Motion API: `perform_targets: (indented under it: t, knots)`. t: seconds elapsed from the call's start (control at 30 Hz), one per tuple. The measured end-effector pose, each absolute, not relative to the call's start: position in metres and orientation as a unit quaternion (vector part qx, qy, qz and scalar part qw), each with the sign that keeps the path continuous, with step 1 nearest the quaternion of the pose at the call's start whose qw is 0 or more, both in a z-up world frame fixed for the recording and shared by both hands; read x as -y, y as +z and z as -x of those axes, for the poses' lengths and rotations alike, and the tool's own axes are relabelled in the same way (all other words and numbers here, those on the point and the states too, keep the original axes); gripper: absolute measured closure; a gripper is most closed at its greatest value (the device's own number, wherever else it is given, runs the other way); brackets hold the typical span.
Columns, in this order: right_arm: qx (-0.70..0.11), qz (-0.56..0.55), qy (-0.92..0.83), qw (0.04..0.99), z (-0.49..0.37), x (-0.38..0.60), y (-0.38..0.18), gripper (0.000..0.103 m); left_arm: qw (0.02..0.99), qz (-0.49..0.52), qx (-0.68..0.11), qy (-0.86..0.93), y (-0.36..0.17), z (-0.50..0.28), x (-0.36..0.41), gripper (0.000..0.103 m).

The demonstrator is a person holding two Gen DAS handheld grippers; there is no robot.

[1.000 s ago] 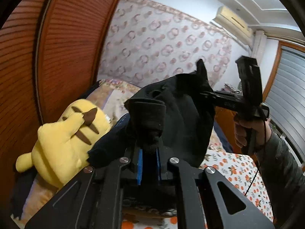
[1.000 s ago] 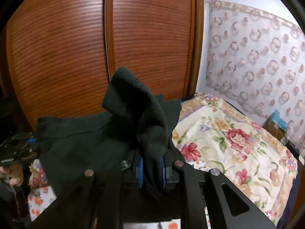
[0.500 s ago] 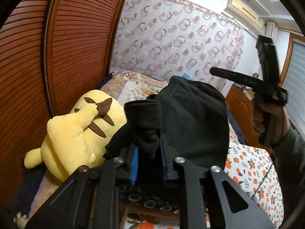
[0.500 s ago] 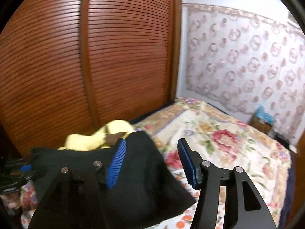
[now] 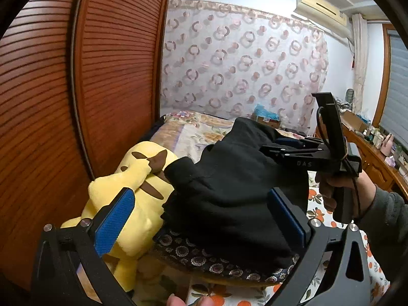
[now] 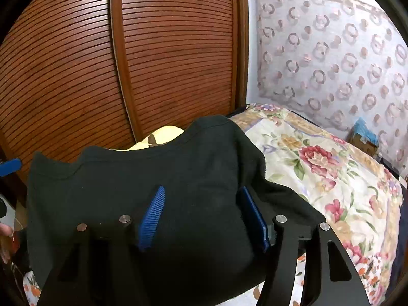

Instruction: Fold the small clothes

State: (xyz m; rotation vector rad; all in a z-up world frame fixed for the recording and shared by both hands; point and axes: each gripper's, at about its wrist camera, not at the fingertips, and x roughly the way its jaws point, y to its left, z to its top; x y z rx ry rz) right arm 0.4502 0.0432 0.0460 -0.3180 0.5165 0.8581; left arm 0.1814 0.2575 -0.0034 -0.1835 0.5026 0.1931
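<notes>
On a bed covered with a floral quilt (image 6: 329, 168), a black fleece garment (image 5: 229, 186) lies heaped over a dark patterned cushion (image 5: 216, 260), its near edge touching a yellow plush toy with brown ear tips (image 5: 132, 183). At the bottom of the left wrist view, the left gripper (image 5: 201, 219) has its blue-padded fingers (image 5: 114, 219) spread wide apart, one beside the toy and the other at the garment's right side, gripping nothing. Opposite, the right gripper (image 6: 204, 216) also has its blue pads (image 6: 153, 216) well apart, with the dark fabric bulging up between them and draped across its frame; it is not pinched. Seen from the left wrist camera, that same tool reaches in from the right, held by a hand in a grey sleeve (image 5: 329, 188). A slatted reddish-brown wooden wardrobe door (image 6: 165, 58) stands behind the bed, next to a sheer curtain printed with pink rings (image 5: 242, 71). A white air conditioner (image 5: 321, 7) hangs high on the wall.
</notes>
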Motion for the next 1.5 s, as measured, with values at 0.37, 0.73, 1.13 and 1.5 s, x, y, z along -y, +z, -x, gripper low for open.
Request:
perform_targets:
  t: [0.37,0.73,1.13,1.5]
  knots:
    - [-0.211,0.12,0.39,0.888,-0.362,0.012,0.036,0.034,0.965,0.062,-0.241,0.087,0.006,-0.159,-0.227,0.0]
    - [-0.199,0.078,0.348,0.913,-0.25,0.102,0.028,0.018,0.969,0.037,-0.242,0.029,0.006,-0.137,-0.155,0.0]
    - [-0.197,0.053,0.245,0.948,-0.145,0.167,0.012,0.016,0.967,0.015,-0.253,-0.021,-0.005,-0.115,-0.076,0.0]
    - [-0.178,0.018,0.171,0.969,-0.069,0.199,0.027,0.016,0.967,0.01,-0.248,-0.054,0.005,-0.099,-0.029,0.0]
